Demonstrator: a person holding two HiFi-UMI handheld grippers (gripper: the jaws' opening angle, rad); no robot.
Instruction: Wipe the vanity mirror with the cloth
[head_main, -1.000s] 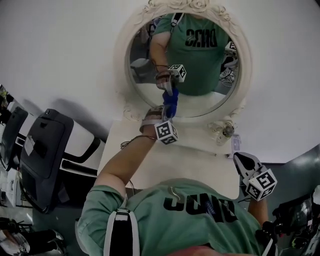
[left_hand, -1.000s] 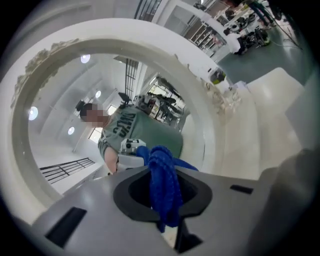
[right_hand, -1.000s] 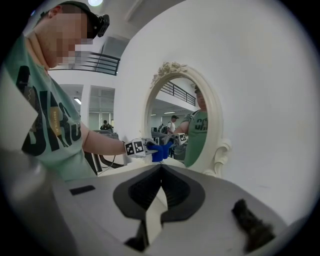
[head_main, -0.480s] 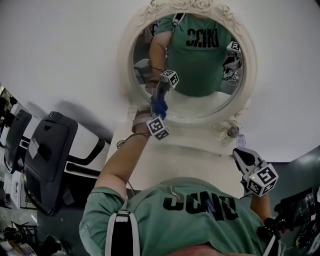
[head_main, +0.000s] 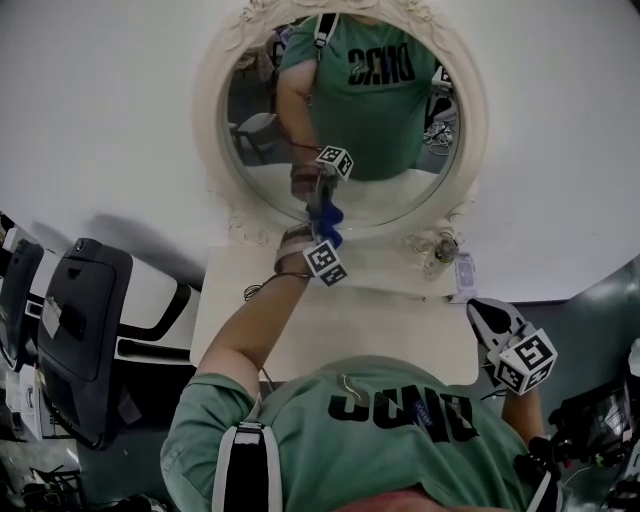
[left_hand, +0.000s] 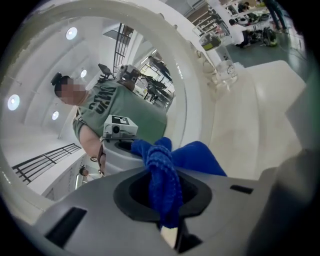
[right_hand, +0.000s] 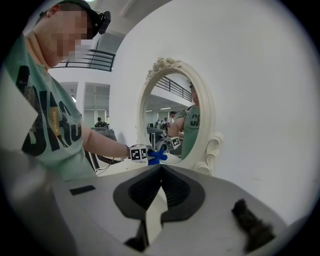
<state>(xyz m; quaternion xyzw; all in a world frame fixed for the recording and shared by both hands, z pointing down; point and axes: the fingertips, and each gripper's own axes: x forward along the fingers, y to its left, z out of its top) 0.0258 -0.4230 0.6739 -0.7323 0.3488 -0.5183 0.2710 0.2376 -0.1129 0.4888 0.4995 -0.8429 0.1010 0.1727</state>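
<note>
At the mirror (head_main: 345, 110), the left tongs (left_hand: 165, 207) clamp the cloth (left_hand: 161, 170).

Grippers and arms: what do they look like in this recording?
The left gripper and right gripper are grey tongs with black pads, each bearing a white cube with black square markers. The person wears a green short-sleeved T-shirt with dark lettering; a thin cable loops at the left wrist.

Head camera looks steeply down; every view shares the mirror (head_main: 262, 130).
</note>
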